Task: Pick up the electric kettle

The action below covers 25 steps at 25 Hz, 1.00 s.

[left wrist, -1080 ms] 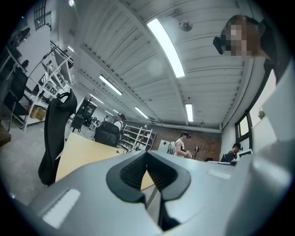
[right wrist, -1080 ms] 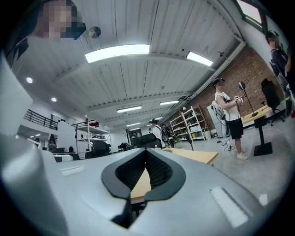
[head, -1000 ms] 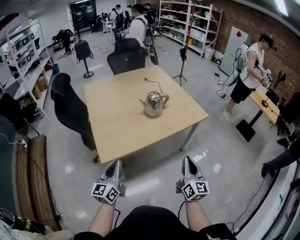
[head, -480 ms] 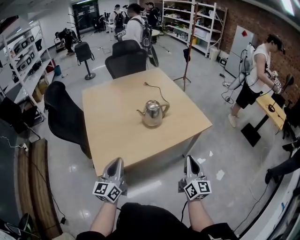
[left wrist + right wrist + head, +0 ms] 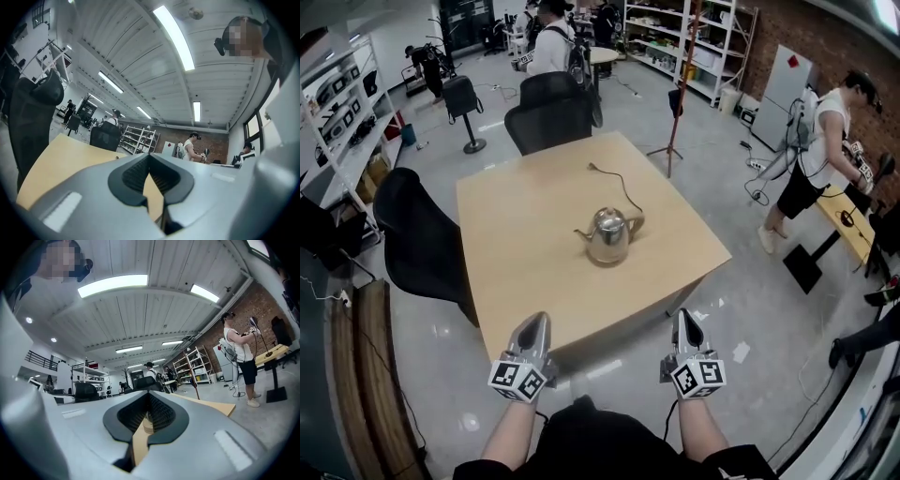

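A shiny steel electric kettle (image 5: 608, 234) stands near the middle of the square wooden table (image 5: 516, 272), its spout pointing left and its black cord (image 5: 617, 182) trailing toward the far edge. My left gripper (image 5: 534, 322) and right gripper (image 5: 685, 318) are both shut and empty. They hover at the table's near edge, well short of the kettle. In the right gripper view a sliver of the kettle (image 5: 147, 422) shows through the notch of the closed jaws. The left gripper view shows only the tabletop (image 5: 56, 159) beyond the jaws.
Black office chairs stand at the table's left side (image 5: 417, 239) and far side (image 5: 546, 117). A tripod stand (image 5: 675, 103) rises behind the table. One person (image 5: 820, 150) works at a small desk on the right, others stand by shelving (image 5: 694, 47) at the back.
I have walked closer: the table and kettle sit nearer in the head view, and both grippers now reach the table's near edge. The jaws stayed shut.
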Motion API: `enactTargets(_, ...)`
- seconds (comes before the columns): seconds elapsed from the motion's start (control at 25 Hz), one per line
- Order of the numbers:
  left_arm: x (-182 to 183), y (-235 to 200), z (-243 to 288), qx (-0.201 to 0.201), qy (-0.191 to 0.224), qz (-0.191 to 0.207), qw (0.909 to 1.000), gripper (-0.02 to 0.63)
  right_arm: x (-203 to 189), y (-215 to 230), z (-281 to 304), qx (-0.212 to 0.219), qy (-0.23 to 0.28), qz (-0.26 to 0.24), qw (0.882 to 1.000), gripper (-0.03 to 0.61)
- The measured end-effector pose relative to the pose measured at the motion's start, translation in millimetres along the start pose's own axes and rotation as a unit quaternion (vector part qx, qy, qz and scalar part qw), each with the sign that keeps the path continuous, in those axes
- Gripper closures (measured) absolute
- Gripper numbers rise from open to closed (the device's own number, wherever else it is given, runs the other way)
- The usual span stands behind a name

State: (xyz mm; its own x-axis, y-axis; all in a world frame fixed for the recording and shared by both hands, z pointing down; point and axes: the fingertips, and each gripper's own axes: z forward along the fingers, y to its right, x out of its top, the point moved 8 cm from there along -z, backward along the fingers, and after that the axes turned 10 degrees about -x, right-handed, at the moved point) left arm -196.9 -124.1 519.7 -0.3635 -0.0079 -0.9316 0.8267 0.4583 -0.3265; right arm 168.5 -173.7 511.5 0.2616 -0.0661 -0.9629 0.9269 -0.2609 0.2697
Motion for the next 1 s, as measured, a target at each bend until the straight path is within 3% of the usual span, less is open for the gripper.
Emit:
enactTargets(0.64,24,-76,74,-0.026,0.01,-0.005,0.9996,0.615,12,-25,86,-0.016,0.019,-0.013,1.0,0.577)
enactTargets(1.0,21,-98,96,-0.033,0.024,-0.063,0.9972,0.615,2,-28,105,-0.028,0.011,-0.019,0.999,0.577)
